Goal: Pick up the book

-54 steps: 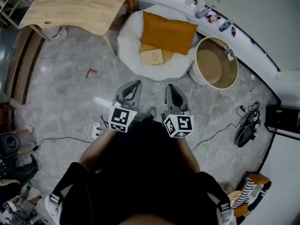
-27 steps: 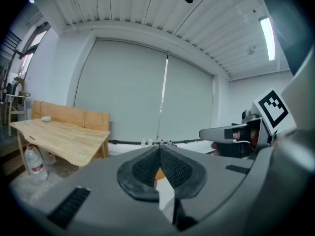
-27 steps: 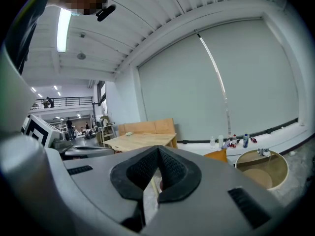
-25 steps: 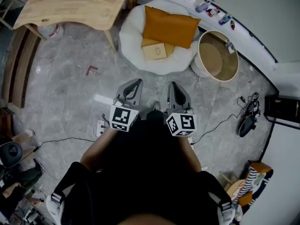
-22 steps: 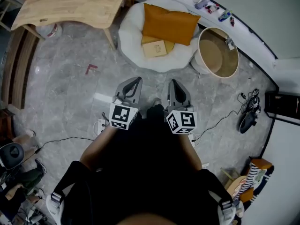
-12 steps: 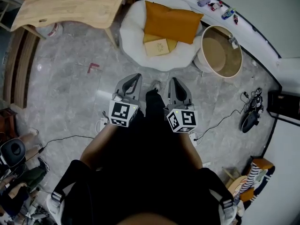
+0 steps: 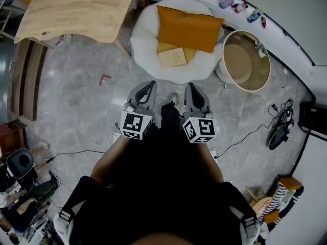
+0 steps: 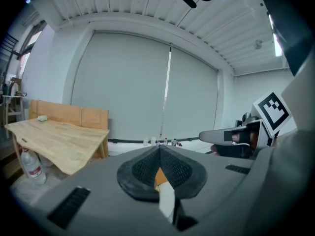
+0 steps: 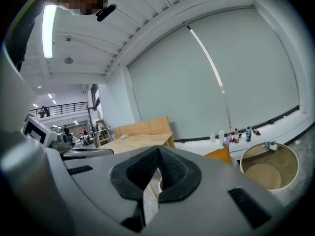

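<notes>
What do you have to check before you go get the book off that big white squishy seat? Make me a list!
1. Book in sight: ok. The book lies on the white beanbag, at the near edge of the orange cushion.
2. Book's top free: ok. Nothing lies on it.
3. Jaws ready to take it: not ok. The left gripper and right gripper are both shut, with nothing between the jaws.
4. Close enough: not ok. Both grippers hang over the floor, short of the beanbag.
5. An edge to pinch: cannot tell. The book is too small in the head view to show whether an edge stands free.
</notes>
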A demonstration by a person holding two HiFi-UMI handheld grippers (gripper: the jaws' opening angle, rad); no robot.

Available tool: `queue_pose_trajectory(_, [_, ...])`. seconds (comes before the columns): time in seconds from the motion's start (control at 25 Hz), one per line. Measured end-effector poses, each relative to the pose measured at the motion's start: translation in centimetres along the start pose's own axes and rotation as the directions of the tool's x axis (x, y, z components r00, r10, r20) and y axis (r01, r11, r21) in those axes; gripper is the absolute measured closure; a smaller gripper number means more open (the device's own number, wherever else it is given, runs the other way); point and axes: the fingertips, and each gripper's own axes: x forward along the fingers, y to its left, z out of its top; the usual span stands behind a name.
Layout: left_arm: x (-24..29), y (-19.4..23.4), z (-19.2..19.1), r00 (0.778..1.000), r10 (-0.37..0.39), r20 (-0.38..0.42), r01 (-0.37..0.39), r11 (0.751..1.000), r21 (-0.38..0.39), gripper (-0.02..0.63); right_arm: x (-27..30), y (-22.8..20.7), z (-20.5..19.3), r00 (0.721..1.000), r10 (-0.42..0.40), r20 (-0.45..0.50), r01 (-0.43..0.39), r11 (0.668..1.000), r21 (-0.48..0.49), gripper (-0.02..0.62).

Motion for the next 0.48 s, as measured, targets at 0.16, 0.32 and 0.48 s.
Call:
queue_pose_trajectory(0.16, [3.7, 0.3, 0.8, 0.999, 0.033, -0.015, -0.033, 0.999, 0.000, 0.600, 2.5, -2.9, 1.2, 1.000, 0.018, -0.008, -0.018, 1.000, 0.017, 0.592])
queue_pose_trajectory(0.32, [7.4, 0.6, 1.6, 0.997, 0.076, -0.023, -0.075, 0.997, 0.002, 0.600, 5.2, -5.9, 1.9, 0.999, 0.039, -0.022, -0.038, 0.999, 0.028, 0.592])
queue_pose_trajectory(0.48, [10.7, 1.3, 2.3, 0.995, 0.103, -0.016, -0.103, 0.995, -0.005, 0.600, 7.8, -8.7, 2.4, 0.999, 0.042, -0.024, -0.041, 0.998, 0.048, 0.592])
